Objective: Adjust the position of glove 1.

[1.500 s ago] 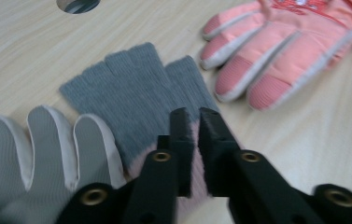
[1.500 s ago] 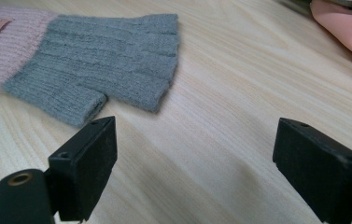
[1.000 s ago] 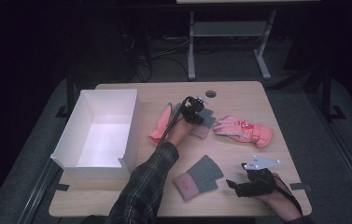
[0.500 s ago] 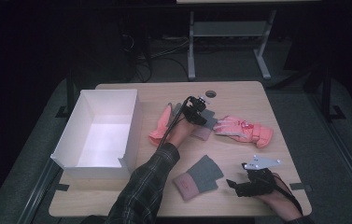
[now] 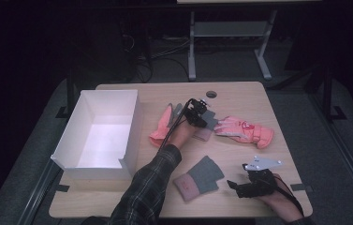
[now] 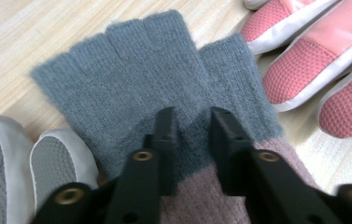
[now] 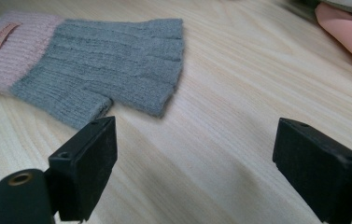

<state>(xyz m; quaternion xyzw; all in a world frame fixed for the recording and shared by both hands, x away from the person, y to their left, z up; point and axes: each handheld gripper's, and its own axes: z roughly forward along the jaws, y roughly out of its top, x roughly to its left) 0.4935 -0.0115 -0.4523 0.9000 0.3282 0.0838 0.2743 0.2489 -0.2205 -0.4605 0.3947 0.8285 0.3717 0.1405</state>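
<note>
I've got the left gripper on the far grey-and-pink knit glove, centre of the high view between the two pink ski gloves. Its jaws have just been closing, now nearly together, pinching a fold of knit. I'd take more fabric before lifting. Right gripper idles lower right, jaws spread, by the second knit glove. Pale wood table, white box at left, dark room.

grey glove: fuzzy knit | table: smooth pale wood
</note>
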